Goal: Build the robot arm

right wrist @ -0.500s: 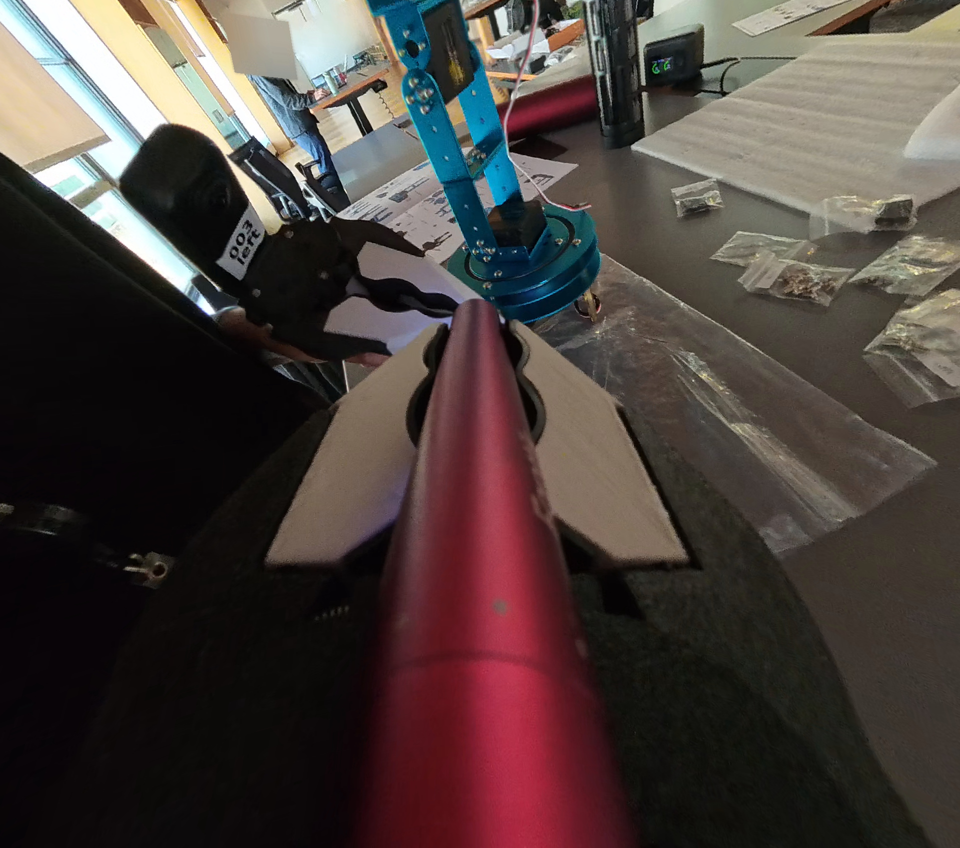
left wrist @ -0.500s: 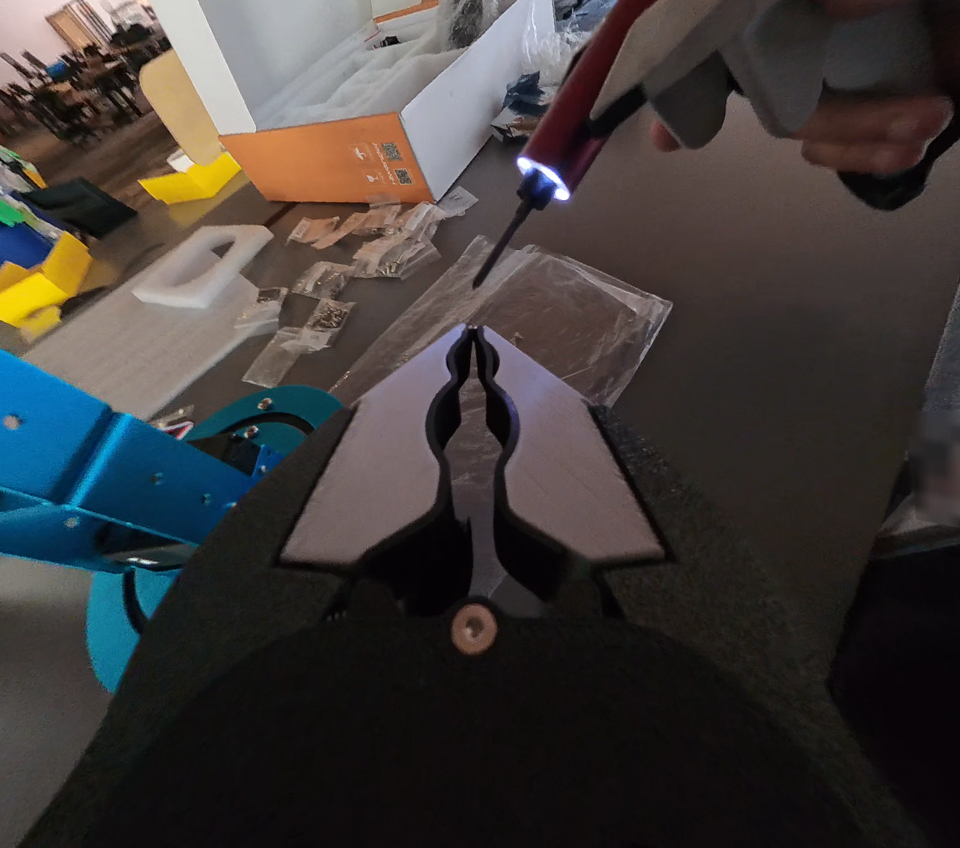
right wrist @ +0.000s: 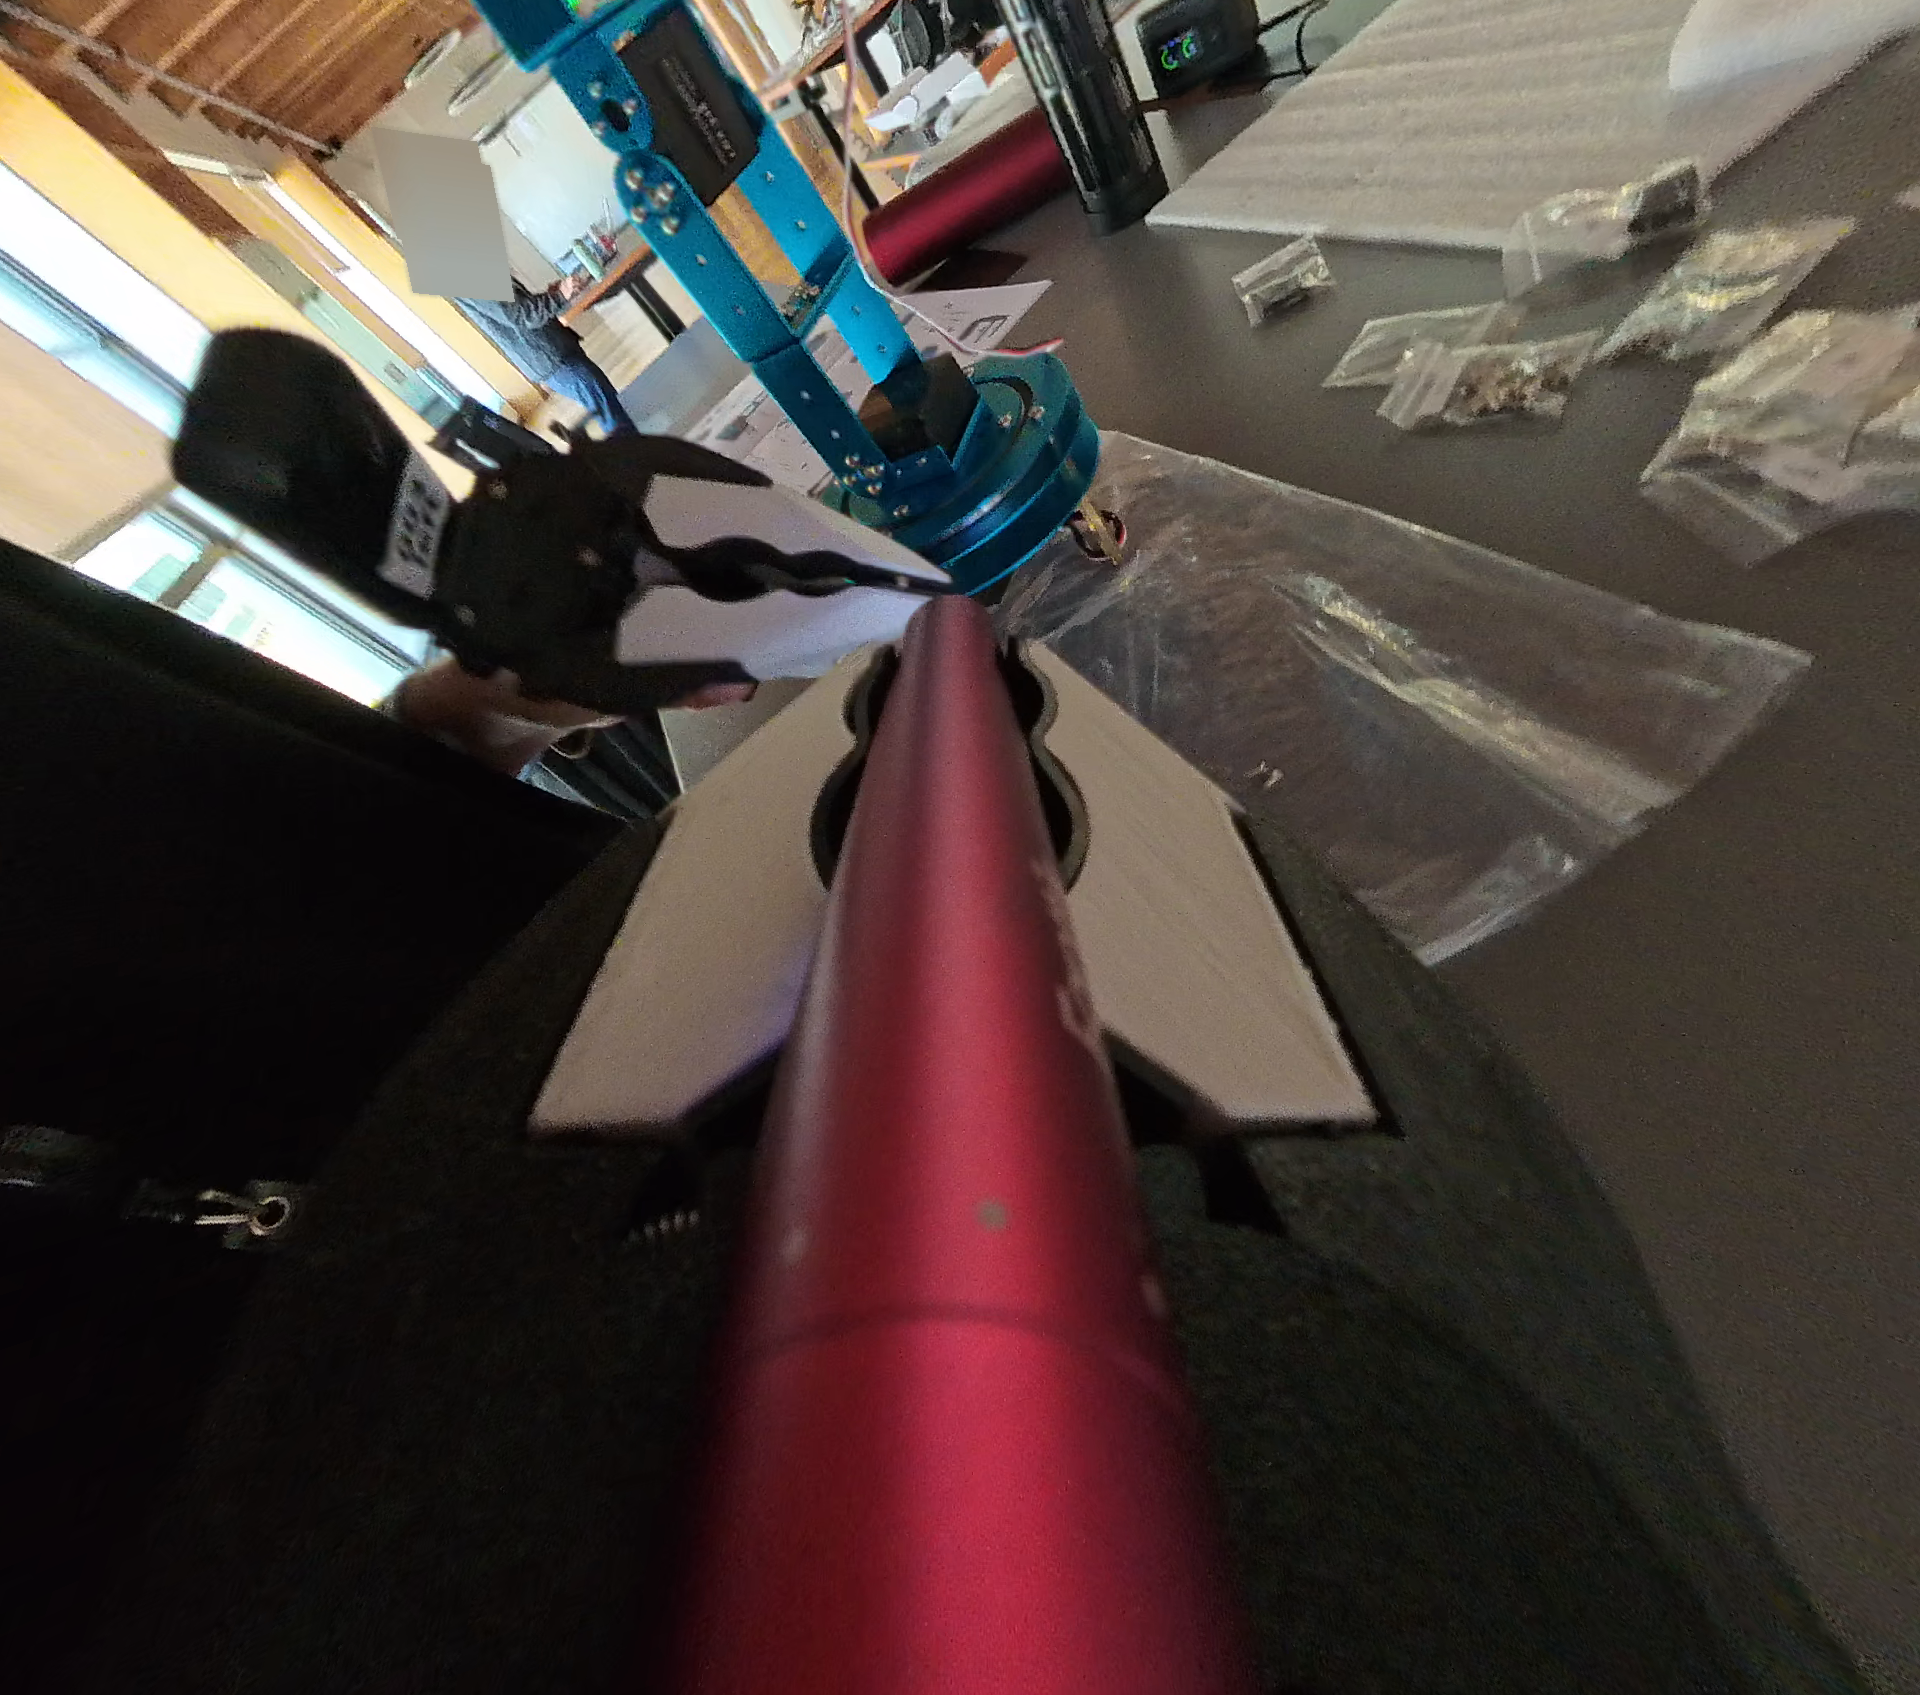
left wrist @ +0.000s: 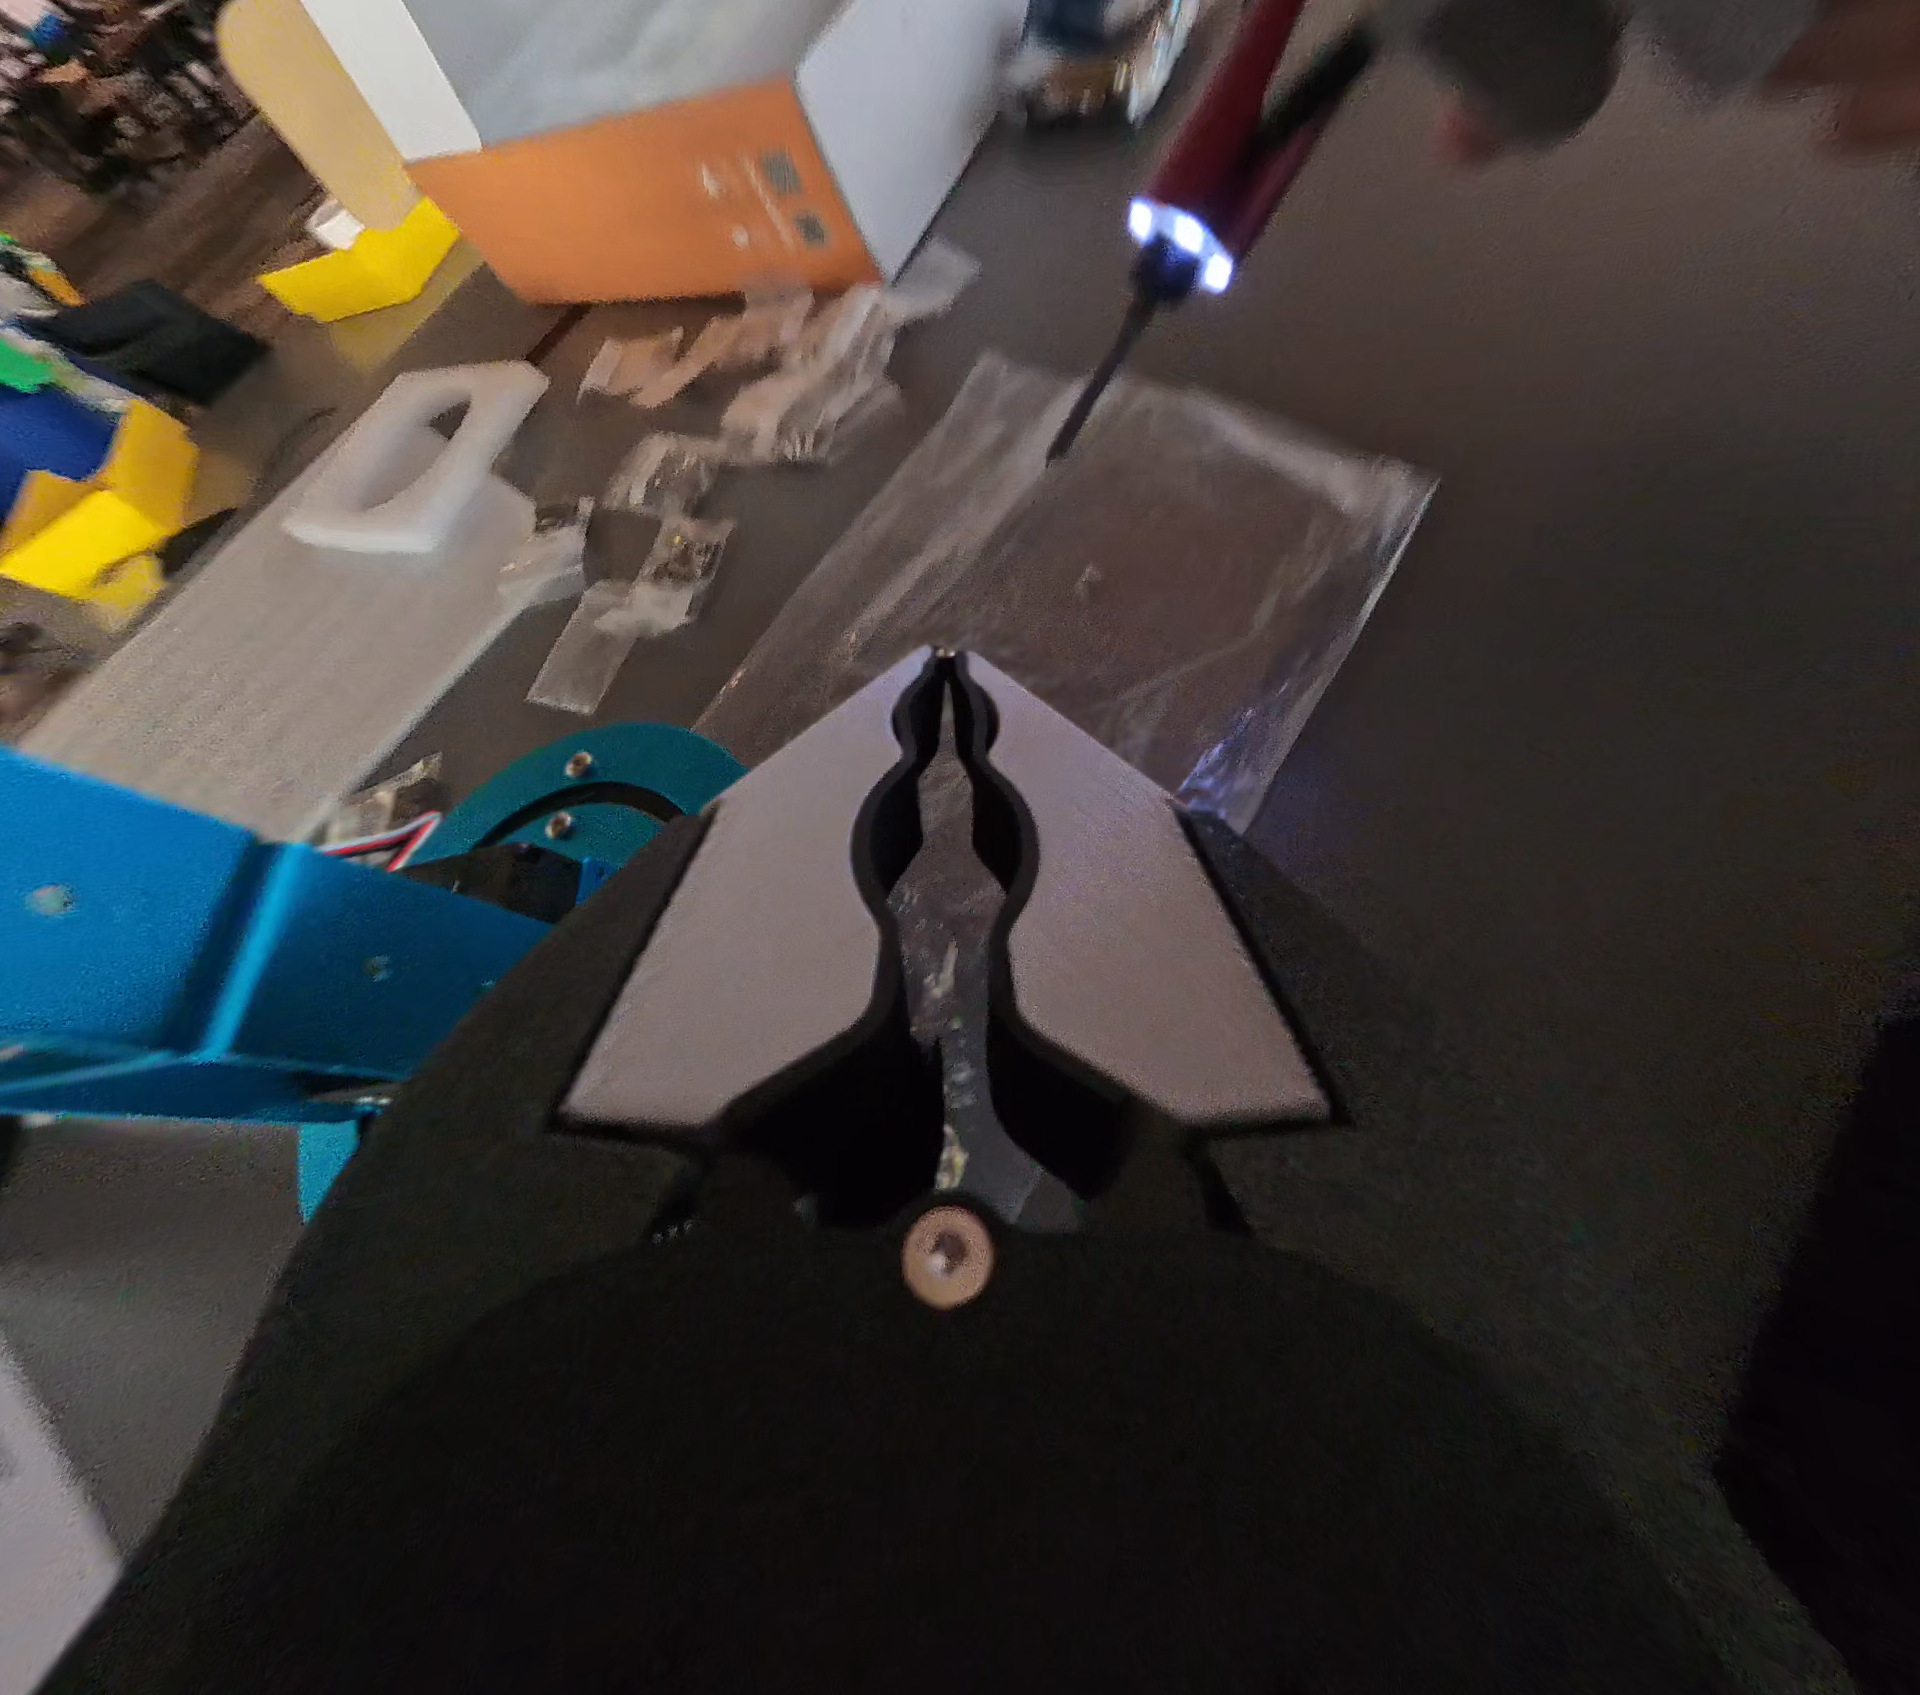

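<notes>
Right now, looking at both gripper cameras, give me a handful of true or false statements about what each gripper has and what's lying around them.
1. The right gripper is clamped on a red electric screwdriver. True.
2. The screwdriver's tip light is off. False: white lights glow around the bit in the left wrist view.
3. The left gripper grips a small screw at its fingertips. True, as far as the blur lets one tell.
4. The blue robot arm kit lies flat on the table. False: it stands upright on its round base.
5. A large clear plastic bag lies under the screwdriver bit. True.
</notes>
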Available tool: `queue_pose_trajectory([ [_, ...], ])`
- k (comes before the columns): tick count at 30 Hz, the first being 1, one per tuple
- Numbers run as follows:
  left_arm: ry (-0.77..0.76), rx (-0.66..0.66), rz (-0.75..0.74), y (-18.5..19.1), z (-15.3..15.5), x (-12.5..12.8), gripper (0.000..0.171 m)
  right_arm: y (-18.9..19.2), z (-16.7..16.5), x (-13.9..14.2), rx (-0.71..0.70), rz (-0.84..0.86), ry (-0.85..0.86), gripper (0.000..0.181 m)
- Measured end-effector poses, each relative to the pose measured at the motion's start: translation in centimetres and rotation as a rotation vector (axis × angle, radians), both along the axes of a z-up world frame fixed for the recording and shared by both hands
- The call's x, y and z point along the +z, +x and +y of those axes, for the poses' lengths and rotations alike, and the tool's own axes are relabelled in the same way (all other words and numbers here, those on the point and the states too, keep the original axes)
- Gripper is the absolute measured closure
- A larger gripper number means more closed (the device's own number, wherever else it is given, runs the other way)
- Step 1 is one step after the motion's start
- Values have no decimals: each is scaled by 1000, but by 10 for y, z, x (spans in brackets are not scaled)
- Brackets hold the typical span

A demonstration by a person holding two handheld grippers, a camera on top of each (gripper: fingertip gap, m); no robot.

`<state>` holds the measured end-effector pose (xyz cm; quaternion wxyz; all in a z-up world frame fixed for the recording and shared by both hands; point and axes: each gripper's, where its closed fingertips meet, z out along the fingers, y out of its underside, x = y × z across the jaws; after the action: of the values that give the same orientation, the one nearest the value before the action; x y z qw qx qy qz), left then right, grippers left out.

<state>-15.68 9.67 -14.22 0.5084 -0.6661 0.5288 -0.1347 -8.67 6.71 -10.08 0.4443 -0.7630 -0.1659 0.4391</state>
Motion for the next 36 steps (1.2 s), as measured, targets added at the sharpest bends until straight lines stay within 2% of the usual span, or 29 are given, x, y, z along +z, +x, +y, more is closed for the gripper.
queue_pose_trajectory([
  [3, 12, -32, 245, 8, 0, -45, 171, 9, 2, -8, -44, 108, -104, 160],
  [4, 58, -33, 307, 11, 4, -53, 171, 12, 2, -11, -53, 165, -155, 158],
  [6, 165, -64, 400, 20, 9, -62, 171, 19, 4, -19, -84, 223, -225, 158],
  [8, 215, -92, 491, 24, 11, -72, 171, 26, 5, -33, -118, 201, -269, 158],
  [11, 254, -118, 506, 32, 8, -77, 170, 28, 7, -45, -142, 218, -308, 159],
  [13, 287, -91, 510, 31, 10, -73, 160, 22, 5, -46, -119, 250, -325, 159],
  [15, 328, -68, 493, 28, 10, -58, 129, 17, 4, -43, -108, 251, -305, 159],
  [20, 421, -122, 328, 48, -8, -7, 117, -2, 1, -29, -55, 210, -247, 159],
  [23, 504, -165, 271, 63, -16, 11, 121, -14, -1, -14, -5, 218, -207, 159],
  [26, 608, -140, 235, 68, -13, 27, 152, -22, -5, 1, 44, 196, -137, 159],
  [27, 603, -160, 225, 68, -16, 29, 152, -22, -7, 3, 53, 162, -96, 159],
  [30, 427, -271, 156, 70, -30, 30, 153, -22, -16, 8, 103, 68, 30, 158],
  [33, 416, -301, 152, 70, -34, 36, 153, -23, -19, 15, 129, 68, 62, 158],
  [36, 267, -361, 105, 71, -42, 34, 153, -24, -23, 17, 168, 52, 75, 157],
])
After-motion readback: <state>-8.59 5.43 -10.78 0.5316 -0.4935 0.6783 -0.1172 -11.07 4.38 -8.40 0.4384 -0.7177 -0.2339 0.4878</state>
